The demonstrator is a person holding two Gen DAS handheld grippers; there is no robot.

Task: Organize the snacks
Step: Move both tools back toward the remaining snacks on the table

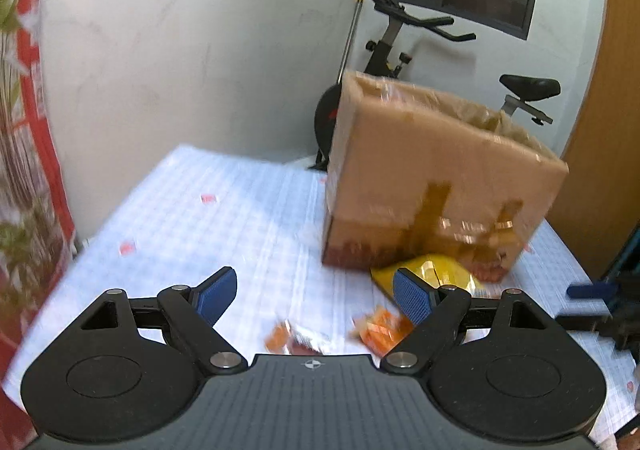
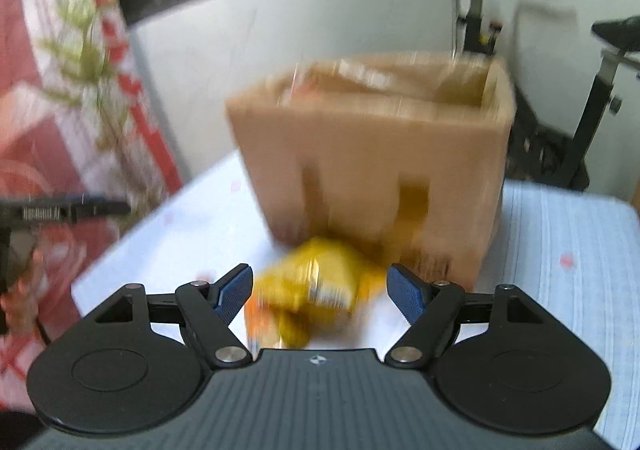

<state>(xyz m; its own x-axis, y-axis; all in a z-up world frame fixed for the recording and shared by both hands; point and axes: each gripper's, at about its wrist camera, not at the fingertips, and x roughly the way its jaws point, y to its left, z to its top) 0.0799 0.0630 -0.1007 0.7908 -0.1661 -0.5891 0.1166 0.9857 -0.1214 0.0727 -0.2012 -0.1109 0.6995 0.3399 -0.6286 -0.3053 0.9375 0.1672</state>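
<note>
Snacks — a crinkled yellow foil bag (image 2: 320,286) and small orange packets (image 1: 380,330) — lie on the white checked tablecloth (image 1: 200,218) before a brown cardboard box (image 1: 432,186); left gripper (image 1: 316,290) and right gripper (image 2: 320,290) hover wide, empty.

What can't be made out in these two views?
- Cardboard box contents: left wrist view, hidden by its walls; right wrist view, blurred.
- Yellow snack bag print: right wrist view, motion blur.
- Orange packets: left wrist view, blurred and partly behind the left gripper.
</note>
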